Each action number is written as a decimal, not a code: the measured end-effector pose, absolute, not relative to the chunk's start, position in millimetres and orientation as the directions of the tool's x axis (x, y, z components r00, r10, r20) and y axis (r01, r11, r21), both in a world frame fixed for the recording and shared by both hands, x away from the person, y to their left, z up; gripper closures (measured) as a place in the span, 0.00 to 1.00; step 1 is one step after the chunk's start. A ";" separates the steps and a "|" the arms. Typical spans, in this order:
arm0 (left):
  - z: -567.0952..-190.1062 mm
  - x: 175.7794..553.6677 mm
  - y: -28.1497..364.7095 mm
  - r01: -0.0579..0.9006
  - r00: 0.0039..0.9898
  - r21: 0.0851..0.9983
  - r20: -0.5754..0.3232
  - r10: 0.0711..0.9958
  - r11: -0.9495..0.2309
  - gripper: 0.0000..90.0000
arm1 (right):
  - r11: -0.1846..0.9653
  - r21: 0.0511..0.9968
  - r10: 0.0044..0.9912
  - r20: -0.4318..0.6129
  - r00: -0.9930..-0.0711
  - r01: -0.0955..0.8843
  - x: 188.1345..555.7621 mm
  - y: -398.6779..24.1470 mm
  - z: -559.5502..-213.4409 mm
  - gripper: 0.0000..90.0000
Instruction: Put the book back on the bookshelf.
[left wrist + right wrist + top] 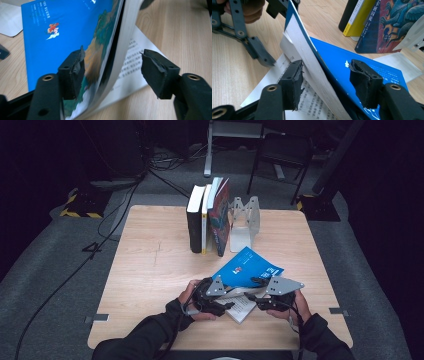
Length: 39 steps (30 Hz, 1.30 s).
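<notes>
Blue-covered book (248, 268) lies open near the bottom centre of the wooden table (150, 270), one gripper at each side of it.

Two grippers work one book: the left gripper (227, 305) straddles the lifted cover and page block, its jaws partly open, one pad just at the cover, the other clear of the paper; the right gripper (251, 296) also stands half open around the raised pages, neither pad visibly pressing. One printed page lies flat beneath. Toward the top centre of the high view, four upright books (208, 215) stand in a row beside one pale metal bookend (244, 220).
</notes>
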<state>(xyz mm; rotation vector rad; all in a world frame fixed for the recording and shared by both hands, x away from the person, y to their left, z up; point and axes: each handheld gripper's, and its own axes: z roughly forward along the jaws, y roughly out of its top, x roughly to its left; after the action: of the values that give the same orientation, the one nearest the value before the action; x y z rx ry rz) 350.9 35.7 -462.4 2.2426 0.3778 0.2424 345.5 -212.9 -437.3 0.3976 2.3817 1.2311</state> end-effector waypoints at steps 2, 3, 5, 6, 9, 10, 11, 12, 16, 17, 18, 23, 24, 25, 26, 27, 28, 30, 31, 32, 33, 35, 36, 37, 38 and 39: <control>-464.4 350.7 29.3 0.181 0.935 0.764 0.061 0.348 -0.619 0.49 | 0.562 0.825 0.437 -0.234 -0.869 0.061 345.4 -213.3 -437.9 0.49; -465.0 350.7 27.2 0.173 0.936 0.764 0.069 0.345 -0.622 0.52 | 0.563 0.824 0.437 -0.231 -0.869 0.063 345.1 -213.4 -438.4 0.49; -465.2 351.2 24.6 0.173 0.930 0.768 0.079 0.358 -0.616 0.63 | 0.571 0.819 0.427 -0.234 -0.873 0.061 344.5 -213.8 -439.6 0.48; -464.6 351.9 25.2 0.173 0.928 0.778 0.077 0.365 -0.604 0.68 | 0.574 0.817 0.425 -0.234 -0.875 0.060 344.2 -214.2 -439.9 0.47; -463.2 350.7 26.3 0.139 0.930 0.786 0.105 0.351 -0.603 0.79 | 0.559 0.826 0.429 -0.221 -0.876 0.066 343.0 -218.0 -441.5 0.47; -462.7 350.1 26.4 0.130 0.931 0.781 0.116 0.347 -0.611 0.80 | 0.565 0.822 0.434 -0.225 -0.872 0.069 343.5 -219.6 -442.0 0.46; -462.6 349.8 26.6 0.128 0.931 0.779 0.119 0.346 -0.613 0.81 | 0.568 0.820 0.439 -0.224 -0.870 0.076 343.9 -221.6 -443.0 0.46; -462.3 349.6 27.5 0.123 0.931 0.780 0.123 0.344 -0.613 0.82 | 0.569 0.819 0.441 -0.222 -0.870 0.079 344.4 -223.2 -444.0 0.45; -460.6 351.1 31.4 0.124 0.933 0.787 0.114 0.341 -0.604 0.84 | 0.597 0.795 0.460 -0.233 -0.857 0.105 345.9 -231.8 -453.3 0.43; -460.6 351.2 31.9 0.122 0.935 0.788 0.113 0.337 -0.604 0.84 | 0.597 0.795 0.460 -0.233 -0.857 0.105 345.9 -231.8 -453.3 0.43; -460.8 351.2 32.2 0.120 0.935 0.786 0.116 0.334 -0.607 0.84 | 0.600 0.792 0.468 -0.236 -0.852 0.110 346.7 -234.0 -455.1 0.43; -459.6 350.6 35.1 0.101 0.939 0.788 0.127 0.320 -0.608 0.86 | 0.612 0.779 0.511 -0.258 -0.820 0.137 353.5 -241.7 -459.8 0.43; -459.1 350.2 35.7 0.097 0.939 0.785 0.131 0.317 -0.611 0.86 | 0.623 0.770 0.515 -0.273 -0.813 0.136 354.5 -242.4 -461.0 0.43; -458.9 350.0 36.3 0.096 0.940 0.786 0.130 0.316 -0.611 0.86 | 0.637 0.759 0.519 -0.292 -0.804 0.135 355.4 -243.0 -462.7 0.43; -459.3 349.8 36.5 0.099 0.940 0.788 0.126 0.316 -0.607 0.86 | 0.641 0.756 0.524 -0.300 -0.797 0.137 356.8 -244.2 -465.1 0.43; -459.3 349.8 37.1 0.096 0.942 0.785 0.126 0.310 -0.611 0.86 | 0.642 0.754 0.525 -0.296 -0.798 0.143 357.6 -245.4 -466.0 0.43; -459.4 349.5 37.8 0.097 0.943 0.786 0.124 0.309 -0.611 0.86 | 0.638 0.756 0.528 -0.291 -0.798 0.146 358.9 -246.4 -466.9 0.43; -458.6 349.7 40.6 0.096 0.945 0.788 0.119 0.303 -0.608 0.86 | 0.643 0.752 0.534 -0.305 -0.788 0.145 361.2 -247.9 -467.7 0.43; -458.1 349.0 41.9 0.097 0.944 0.790 0.120 0.308 -0.606 0.86 | 0.646 0.748 0.540 -0.309 -0.783 0.151 362.6 -248.7 -468.4 0.43; -457.5 348.9 43.4 0.091 0.944 0.789 0.125 0.305 -0.607 0.86 | 0.644 0.749 0.542 -0.306 -0.783 0.153 364.2 -249.9 -469.0 0.43; -457.0 348.7 44.7 0.092 0.944 0.789 0.124 0.304 -0.607 0.86 | 0.639 0.753 0.548 -0.302 -0.780 0.158 365.7 -251.2 -469.6 0.44; -455.9 348.5 49.6 0.096 0.946 0.794 0.116 0.304 -0.601 0.86 | 0.636 0.754 0.559 -0.301 -0.773 0.167 368.0 -253.2 -470.2 0.44; -454.8 348.2 52.5 0.095 0.945 0.795 0.117 0.305 -0.599 0.86 | 0.635 0.754 0.566 -0.304 -0.767 0.169 369.8 -255.0 -470.7 0.45; -454.8 348.2 52.5 0.095 0.945 0.795 0.117 0.305 -0.599 0.86 | 0.635 0.754 0.566 -0.304 -0.767 0.169 369.8 -255.0 -470.7 0.45; -453.4 347.9 55.9 0.098 0.945 0.798 0.113 0.307 -0.595 0.86 | 0.634 0.754 0.574 -0.312 -0.757 0.170 370.7 -256.1 -471.0 0.48; -452.2 347.7 58.9 0.098 0.946 0.797 0.111 0.304 -0.596 0.87 | 0.634 0.755 0.575 -0.316 -0.754 0.167 371.3 -257.1 -471.1 0.49</control>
<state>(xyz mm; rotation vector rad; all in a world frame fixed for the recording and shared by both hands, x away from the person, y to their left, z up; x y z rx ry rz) 347.7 58.9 -452.2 2.2046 0.2820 0.2949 371.3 -257.1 -471.1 0.5797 2.3121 0.9918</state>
